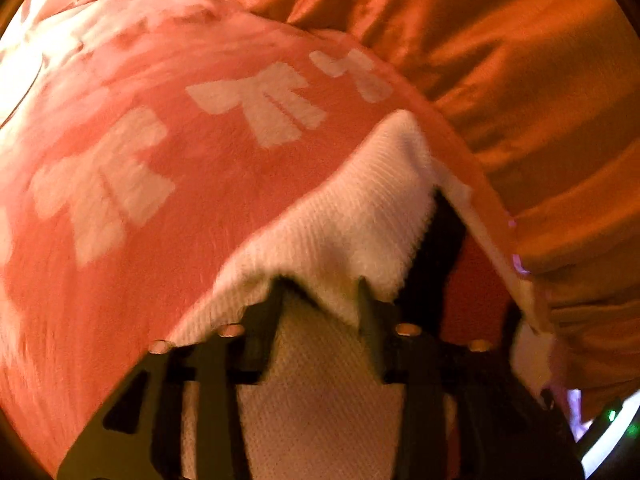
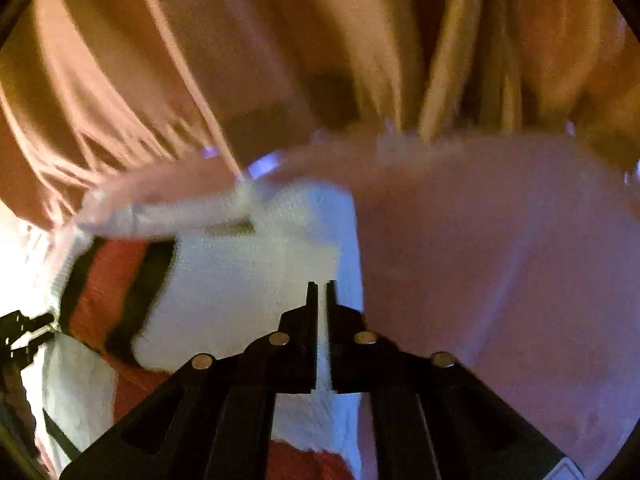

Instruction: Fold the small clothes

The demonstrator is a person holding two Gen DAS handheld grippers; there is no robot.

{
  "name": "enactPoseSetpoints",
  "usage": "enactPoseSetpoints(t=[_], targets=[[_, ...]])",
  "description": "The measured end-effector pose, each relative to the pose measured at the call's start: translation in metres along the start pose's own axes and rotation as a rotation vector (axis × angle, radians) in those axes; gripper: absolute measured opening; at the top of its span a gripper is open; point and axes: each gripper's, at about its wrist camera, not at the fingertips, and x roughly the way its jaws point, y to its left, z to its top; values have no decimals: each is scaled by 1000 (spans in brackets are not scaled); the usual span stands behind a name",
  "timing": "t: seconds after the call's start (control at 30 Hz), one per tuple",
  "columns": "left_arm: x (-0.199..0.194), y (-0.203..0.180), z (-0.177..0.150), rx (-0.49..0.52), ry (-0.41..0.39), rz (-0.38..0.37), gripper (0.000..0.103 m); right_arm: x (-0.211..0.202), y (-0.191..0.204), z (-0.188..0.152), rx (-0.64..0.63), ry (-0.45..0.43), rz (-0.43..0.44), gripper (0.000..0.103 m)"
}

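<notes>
Garment (image 1: 168,184), coral-pink with white bow shapes and a white ribbed band, is seen spread on rumpled orange bedding (image 1: 500,60). Its white edge is draped directly over the left gripper (image 1: 320,286), whose jaws stand parted under the cloth. The right gripper (image 2: 321,286) is pressed together, empty, above white fabric. The left hand is judged nearer. No legible writing is found.

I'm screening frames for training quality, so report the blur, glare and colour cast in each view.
Left wrist view: strong orange cast; the coral garment with white bow prints is softly smeared, blown out at upper left; the white ribbed knit fabric stays fairly sharp. Right wrist view: heavy motion blur across the pale pink cloth; glare at left edge; fisheye vignette in both.
</notes>
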Motion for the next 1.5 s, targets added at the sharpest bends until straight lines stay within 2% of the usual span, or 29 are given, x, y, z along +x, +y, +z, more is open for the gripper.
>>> enactPoseSetpoints(t=[0.07,0.13,0.2,0.3,0.33,0.37,0.5,0.63,0.7,0.8,0.9,1.13,1.3,1.4,1.47,1.5], targets=[[-13,-12,-15,68,2,-47,45,2,8,15,-21,-14,22,5],[-15,-32,-29,135,13,-102,45,11,11,26,-29,13,38,5],[-7,-54,-39,216,34,-139,45,32,17,33,-32,31,8,5],[16,-79,-51,333,30,-82,45,57,4,42,-26,91,-29,4],[26,-81,-55,356,40,-46,46,71,1,44,-30,121,-49,0],[31,-79,-57,358,55,-38,46,94,-2,44,-19,168,-47,0],[35,-82,-60,402,37,-28,50,98,3,53,-23,135,-71,0],[31,-80,-58,393,39,-29,50,43,12,33,-52,32,-42,5],[25,-80,-59,387,37,-26,51,-2,9,2,-57,-9,-6,6],[16,-80,-65,396,14,-8,51,-51,-2,-40,-43,-30,1,9],[7,-83,-73,427,-1,15,51,-86,-10,-81,-18,-10,14,10],[-13,-80,-88,446,-31,30,51,-138,-4,-132,-71,-5,-36,12],[-20,-80,-100,477,-54,54,51,-151,4,-161,-88,2,-47,20],[-30,-73,-108,482,-44,44,51,-156,0,-182,-59,32,-39,21],[-40,-65,-111,486,-46,33,63,-162,-6,-193,-41,39,-32,21],[-46,-61,-111,484,-47,32,72,-165,-7,-198,-39,37,-40,21]])
